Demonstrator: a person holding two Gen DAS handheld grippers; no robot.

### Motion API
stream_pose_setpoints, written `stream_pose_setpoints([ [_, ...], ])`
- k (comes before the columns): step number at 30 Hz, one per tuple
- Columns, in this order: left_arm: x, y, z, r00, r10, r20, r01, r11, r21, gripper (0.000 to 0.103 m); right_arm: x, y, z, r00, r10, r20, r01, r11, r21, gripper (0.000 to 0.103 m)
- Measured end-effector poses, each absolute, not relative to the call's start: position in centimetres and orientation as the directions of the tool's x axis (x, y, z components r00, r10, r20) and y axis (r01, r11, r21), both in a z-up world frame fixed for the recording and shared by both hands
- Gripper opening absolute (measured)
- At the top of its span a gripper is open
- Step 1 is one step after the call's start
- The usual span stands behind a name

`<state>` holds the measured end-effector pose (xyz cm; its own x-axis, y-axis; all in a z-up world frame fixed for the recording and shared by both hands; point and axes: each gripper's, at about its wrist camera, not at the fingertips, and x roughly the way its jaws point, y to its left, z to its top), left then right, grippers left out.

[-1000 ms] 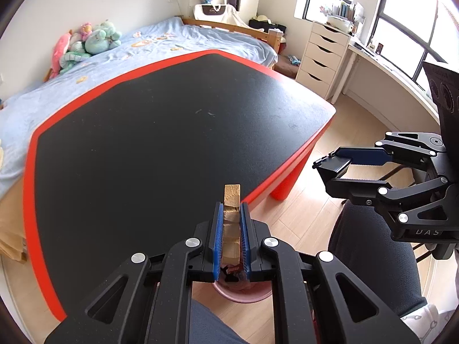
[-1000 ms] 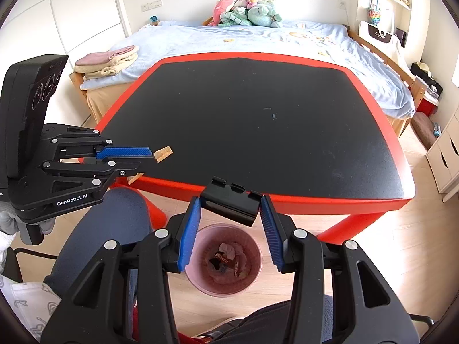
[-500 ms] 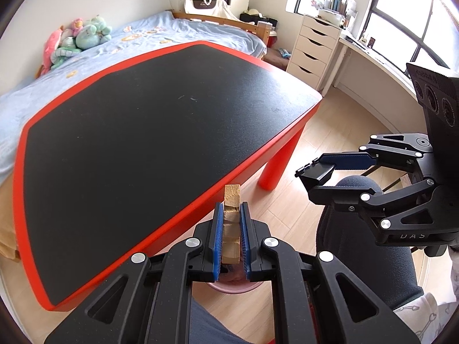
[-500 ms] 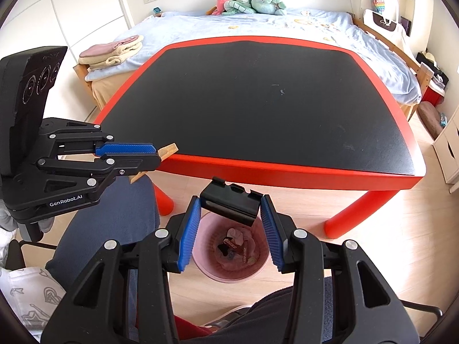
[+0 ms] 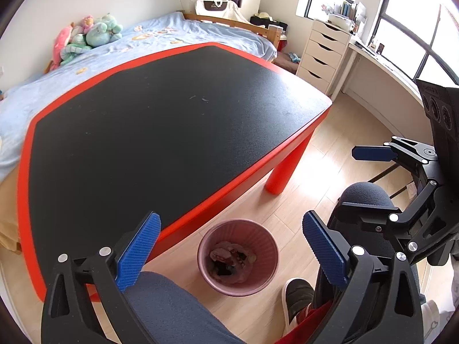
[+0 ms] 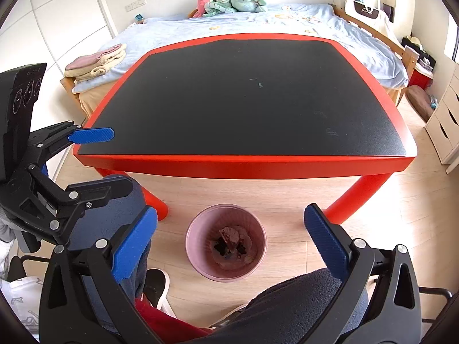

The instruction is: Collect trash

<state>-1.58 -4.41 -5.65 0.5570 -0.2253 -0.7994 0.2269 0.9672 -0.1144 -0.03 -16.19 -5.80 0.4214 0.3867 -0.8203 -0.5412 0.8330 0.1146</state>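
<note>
A pink waste bin [image 5: 269, 269] [image 6: 195, 246] stands on the wooden floor just in front of the red-edged black table [image 5: 218, 200] [image 6: 243, 163]. Crumpled trash [image 5: 229, 258] [image 6: 229, 243] lies inside it. My left gripper [image 5: 229, 222] [image 6: 120, 160] hangs over the bin with its jaws opening wide and nothing between them. My right gripper [image 6: 231, 215] [image 5: 348, 180] is above the bin too, jaws opening, with nothing between the blue pads [image 6: 134, 246]. The black tabletop shows no objects.
The person's knees [image 5: 172, 309] [image 6: 287, 304] and a shoe [image 5: 298, 295] flank the bin. Red table legs [image 6: 355, 197] stand close behind it. A bed [image 6: 258, 20] lies beyond the table and white drawers [image 5: 324, 54] stand at the far right.
Both grippers have opened wide. The tan block has left the left jaws and the black piece has left the right jaws. The right gripper sank slightly.
</note>
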Motion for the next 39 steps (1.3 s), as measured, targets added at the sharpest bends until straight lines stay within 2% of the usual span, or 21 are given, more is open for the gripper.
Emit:
stream_pose_setpoints([
  [18,-1.8,-3.0,-4.9,0.58,-0.211,-0.787,0.18,0.975,-0.129,0.095,1.0,-15.9,-5.0,0.426,0.407,-0.808,-0.534,0.834,0.139,0.1],
  [39,2.2,2.6,0.0,0.666,-0.072,-0.743,0.006,0.996,-0.091,0.097,7.6,-12.5,1.8,0.522,0.429,-0.737,-0.548,0.831,0.096,0.1],
])
